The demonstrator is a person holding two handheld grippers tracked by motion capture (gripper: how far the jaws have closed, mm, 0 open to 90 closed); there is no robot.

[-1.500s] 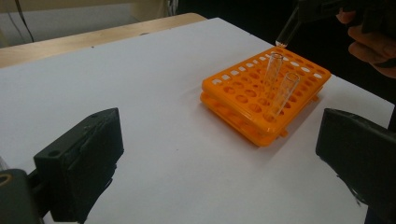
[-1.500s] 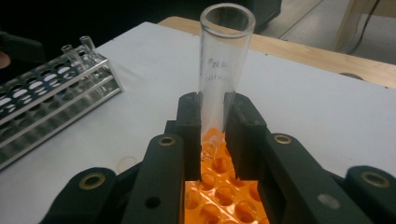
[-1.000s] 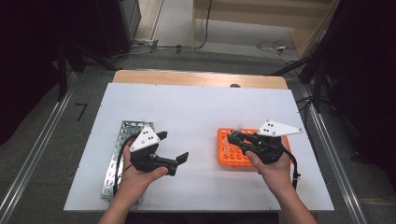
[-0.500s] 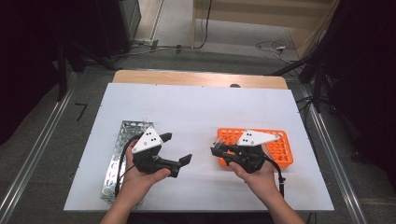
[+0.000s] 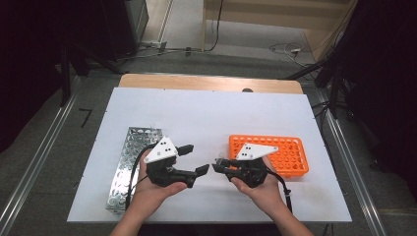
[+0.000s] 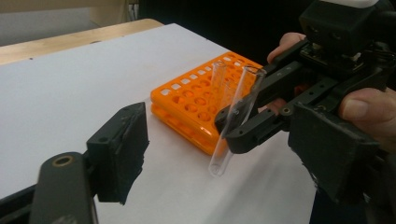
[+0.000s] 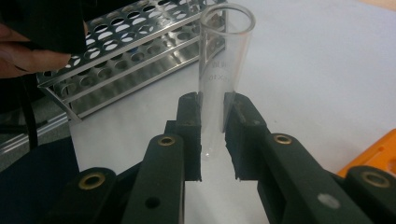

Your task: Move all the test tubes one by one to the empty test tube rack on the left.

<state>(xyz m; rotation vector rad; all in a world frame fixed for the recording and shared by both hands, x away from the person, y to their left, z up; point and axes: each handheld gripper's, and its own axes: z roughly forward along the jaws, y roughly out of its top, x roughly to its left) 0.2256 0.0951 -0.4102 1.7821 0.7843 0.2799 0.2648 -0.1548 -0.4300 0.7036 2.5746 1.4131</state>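
My right gripper (image 7: 212,135) is shut on a clear glass test tube (image 7: 224,70), gripping its lower part while it stands nearly upright. From above, the right gripper (image 5: 219,167) holds the test tube (image 5: 219,159) left of the orange rack (image 5: 290,152). My left gripper (image 5: 194,159) faces it from the left, jaws apart. They have just been closing. In the left gripper view the test tube (image 6: 236,121) stands just ahead of the left gripper (image 6: 224,156), framed by its two jaws and untouched by them. A second tube (image 6: 217,81) stands in the orange rack (image 6: 187,105).
A perforated metal rack (image 5: 129,164) lies along the left side of the white table top (image 5: 206,113), behind my left hand; it also appears in the right gripper view as the metal rack (image 7: 130,56). A wooden strip (image 5: 206,82) borders the far edge.
My right hand has carried the tube leftwards and a little down, away from the orange rack, up to the left gripper. The left jaws stand narrower than before.
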